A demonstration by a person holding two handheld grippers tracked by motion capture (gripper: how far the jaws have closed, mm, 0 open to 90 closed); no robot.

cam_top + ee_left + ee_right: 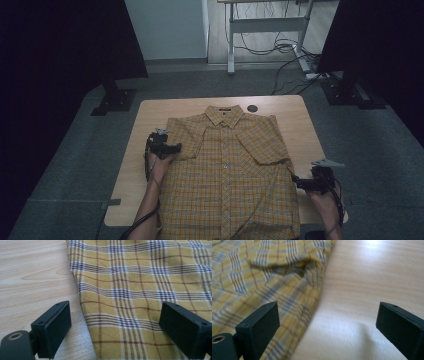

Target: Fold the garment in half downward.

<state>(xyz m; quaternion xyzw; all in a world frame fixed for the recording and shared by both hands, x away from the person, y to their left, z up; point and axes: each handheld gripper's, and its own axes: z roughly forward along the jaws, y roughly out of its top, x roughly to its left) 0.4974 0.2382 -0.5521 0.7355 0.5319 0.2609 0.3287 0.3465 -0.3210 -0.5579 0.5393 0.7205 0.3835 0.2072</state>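
A yellow plaid short-sleeved shirt (230, 170) lies flat and buttoned on the wooden table (135, 170), collar toward the far edge. My left gripper (176, 148) rests at the shirt's left sleeve. In the left gripper view it (117, 332) stands open, and the shirt's edge (130, 290) runs between the jaws, one jaw over bare wood and the other over cloth. My right gripper (297, 181) sits at the shirt's right side, below the sleeve. In the right gripper view it (327, 327) is open too, with the rumpled shirt edge (287, 290) by one jaw and bare table (367, 290) by the other.
A small black round cap (252, 108) sits in the tabletop beside the collar. The shirt's hem hangs over the near table edge. Dark curtains stand at both sides with black stand bases (115, 100). A desk frame with cables (280, 47) is behind.
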